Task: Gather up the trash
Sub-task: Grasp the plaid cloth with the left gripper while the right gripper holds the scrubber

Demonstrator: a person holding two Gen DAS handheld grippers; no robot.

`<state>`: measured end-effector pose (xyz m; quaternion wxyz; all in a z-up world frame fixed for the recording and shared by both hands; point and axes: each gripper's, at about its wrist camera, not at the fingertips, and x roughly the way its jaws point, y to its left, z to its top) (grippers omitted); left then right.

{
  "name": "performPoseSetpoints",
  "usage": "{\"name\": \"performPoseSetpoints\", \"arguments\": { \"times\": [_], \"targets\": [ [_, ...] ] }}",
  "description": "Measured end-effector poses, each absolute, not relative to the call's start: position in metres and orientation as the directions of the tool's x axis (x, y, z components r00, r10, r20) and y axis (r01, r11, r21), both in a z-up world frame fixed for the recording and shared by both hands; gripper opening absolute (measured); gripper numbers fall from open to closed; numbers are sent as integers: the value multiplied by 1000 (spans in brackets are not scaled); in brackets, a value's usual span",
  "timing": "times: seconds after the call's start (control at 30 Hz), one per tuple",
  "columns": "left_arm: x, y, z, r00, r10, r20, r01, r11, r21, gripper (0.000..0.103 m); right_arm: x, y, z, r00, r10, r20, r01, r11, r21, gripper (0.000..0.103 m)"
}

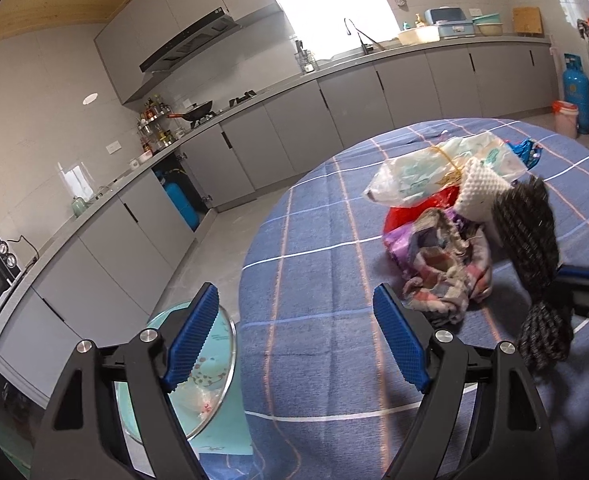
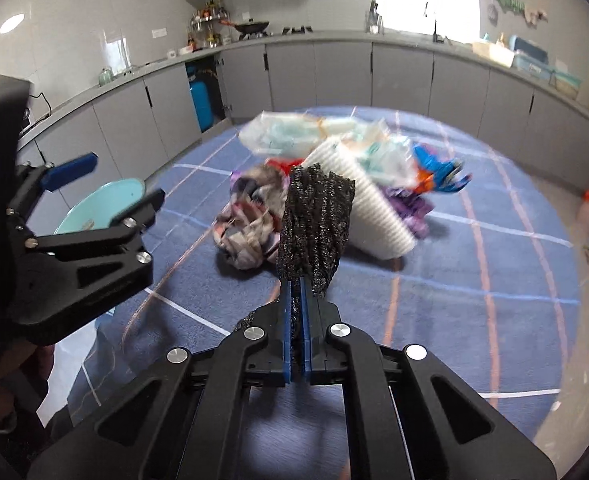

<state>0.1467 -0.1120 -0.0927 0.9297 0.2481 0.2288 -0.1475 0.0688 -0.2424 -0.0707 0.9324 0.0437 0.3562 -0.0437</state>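
Observation:
A trash pile lies on the blue checked tablecloth (image 1: pixel 314 240): a clear plastic bag (image 1: pixel 426 172), white foam wrap (image 1: pixel 480 190), a red bag (image 1: pixel 410 212), a crumpled patterned rag (image 1: pixel 446 272) and a blue wrapper (image 1: pixel 528 152). My right gripper (image 2: pixel 297 280) is shut on a black foam net (image 2: pixel 316 220) and holds it above the cloth in front of the pile; it also shows in the left wrist view (image 1: pixel 534 248). My left gripper (image 1: pixel 296 332) is open and empty at the table's left edge, above a teal basin (image 1: pixel 210 364). The basin holds a clear bag.
Grey kitchen cabinets and a counter (image 1: pixel 334 92) run around the room beyond the table. The basin shows left of the table in the right wrist view (image 2: pixel 102 204). A blue gas cylinder (image 1: pixel 576 92) and a red-rimmed bin (image 1: pixel 565 118) stand at the far right.

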Motion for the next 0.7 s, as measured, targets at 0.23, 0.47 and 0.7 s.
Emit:
{"name": "performPoseSetpoints", "arguments": {
  "times": [0.23,0.47,0.7],
  "targets": [
    [142,-137,-96,827,-216,-519,448,810,378,79,49,-281,-61,747,-175,-641,220,975,-11,5],
    [150,-170,-111,782,-250,-570,509,785,354,78,48,-313,-73,720,-231,-654,298,955,-10,5],
    [161,-187,-136,704,-257,-662,573,756,316,43,49,-317,-78,718,-221,-661,297,955,4,5]
  ]
}}
